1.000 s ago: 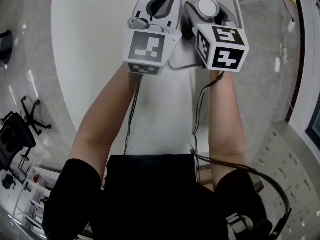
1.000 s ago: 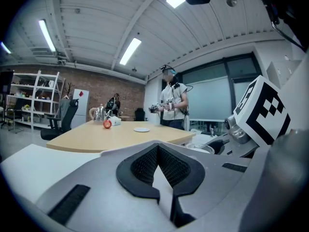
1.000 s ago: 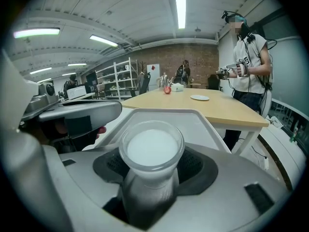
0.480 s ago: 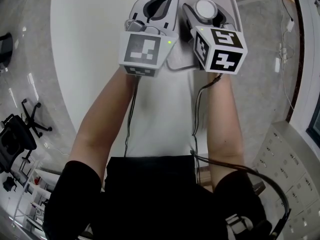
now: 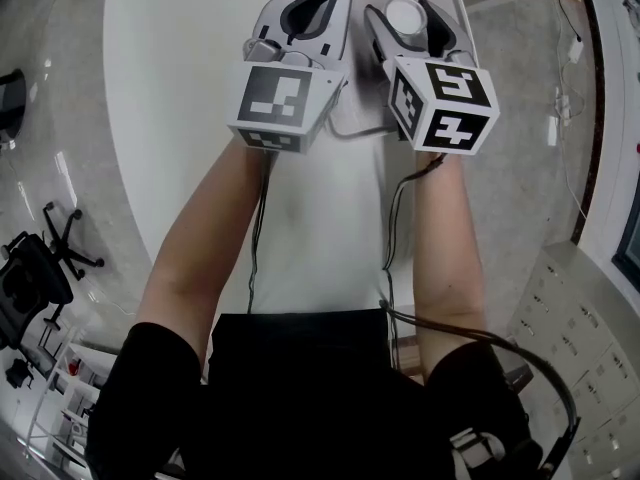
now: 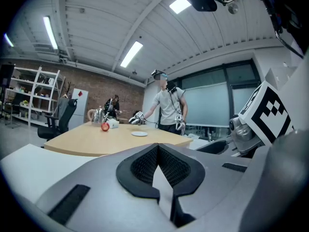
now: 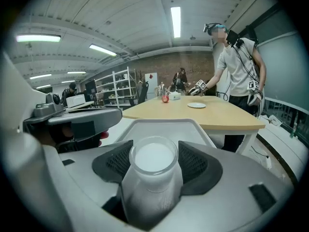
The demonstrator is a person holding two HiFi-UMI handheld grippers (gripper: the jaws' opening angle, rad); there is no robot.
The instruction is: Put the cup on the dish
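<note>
Left gripper (image 5: 312,8) is held over the white table (image 5: 180,88), just beside the right gripper (image 5: 408,20); in the left gripper view its jaws (image 6: 159,170) are closed tip to tip with nothing between them; the right gripper's jaws are clamped on the cup (image 7: 153,164), one pad on each side of its wall; the cup (image 5: 404,13) stands upright with its open mouth towards the camera; a pale rimmed tray (image 7: 164,128) lies just beyond it.
</note>
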